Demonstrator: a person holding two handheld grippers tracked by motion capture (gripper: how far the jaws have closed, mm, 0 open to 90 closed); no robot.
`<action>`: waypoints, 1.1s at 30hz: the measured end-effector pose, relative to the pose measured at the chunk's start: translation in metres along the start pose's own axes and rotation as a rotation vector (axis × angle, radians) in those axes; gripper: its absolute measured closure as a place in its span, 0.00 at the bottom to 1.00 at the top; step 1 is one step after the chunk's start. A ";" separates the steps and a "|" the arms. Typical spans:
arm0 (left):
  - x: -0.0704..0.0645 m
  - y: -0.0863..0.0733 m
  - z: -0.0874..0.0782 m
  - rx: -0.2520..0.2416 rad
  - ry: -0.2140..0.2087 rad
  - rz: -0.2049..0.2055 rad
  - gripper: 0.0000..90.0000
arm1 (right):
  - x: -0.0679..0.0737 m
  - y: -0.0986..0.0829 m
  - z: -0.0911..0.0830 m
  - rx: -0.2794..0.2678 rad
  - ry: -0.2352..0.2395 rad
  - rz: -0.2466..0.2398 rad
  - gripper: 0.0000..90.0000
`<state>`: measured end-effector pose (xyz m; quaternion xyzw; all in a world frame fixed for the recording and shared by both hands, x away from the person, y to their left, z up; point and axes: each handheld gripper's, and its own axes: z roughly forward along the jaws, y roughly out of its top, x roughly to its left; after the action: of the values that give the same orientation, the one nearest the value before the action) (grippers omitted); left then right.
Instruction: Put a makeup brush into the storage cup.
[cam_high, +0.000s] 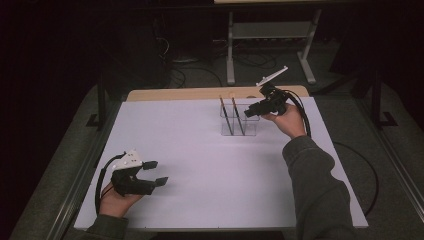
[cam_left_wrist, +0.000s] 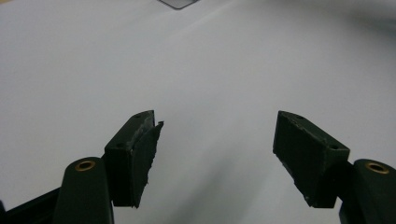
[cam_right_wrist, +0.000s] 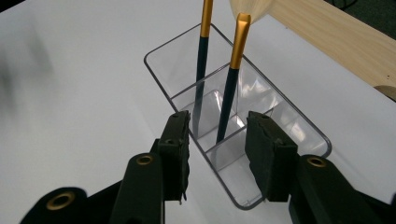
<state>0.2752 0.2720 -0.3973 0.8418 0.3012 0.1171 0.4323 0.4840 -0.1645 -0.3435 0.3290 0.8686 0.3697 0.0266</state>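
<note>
A clear plastic organizer (cam_high: 250, 129) (cam_right_wrist: 299, 128) with dividers stands at the back of the white table (cam_high: 200, 165). Two brushes with dark handles and gold ferrules lean in it: one (cam_high: 225, 116) (cam_right_wrist: 201, 70) farther left, the other (cam_high: 238, 118) (cam_right_wrist: 229, 88) beside it. My right gripper (cam_high: 251, 112) (cam_right_wrist: 217, 154) hovers just above the organizer's right end, open about halfway, with nothing between its jaws. My left gripper (cam_high: 156, 172) (cam_left_wrist: 217, 149) is wide open over bare table at the front left, holding nothing.
A strip of bare wood (cam_high: 200, 93) (cam_right_wrist: 327, 37) runs along the table's far edge. Behind the table a grey metal stand (cam_high: 270, 30) and cables lie on the dark floor. A black post (cam_high: 101, 95) rises at the table's left.
</note>
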 end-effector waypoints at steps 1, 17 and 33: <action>0.000 0.000 0.000 -0.001 -0.002 -0.004 0.33 | 0.000 -0.001 -0.001 -0.004 0.001 -0.005 0.65; -0.004 0.001 0.006 0.005 -0.008 0.001 0.32 | 0.004 -0.017 -0.010 -0.054 0.007 -0.003 0.59; -0.004 0.003 0.006 0.004 -0.012 0.004 0.32 | 0.009 -0.039 -0.016 -0.081 0.003 0.020 0.52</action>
<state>0.2756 0.2640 -0.3985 0.8441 0.2972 0.1122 0.4321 0.4510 -0.1891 -0.3556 0.3355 0.8496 0.4055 0.0350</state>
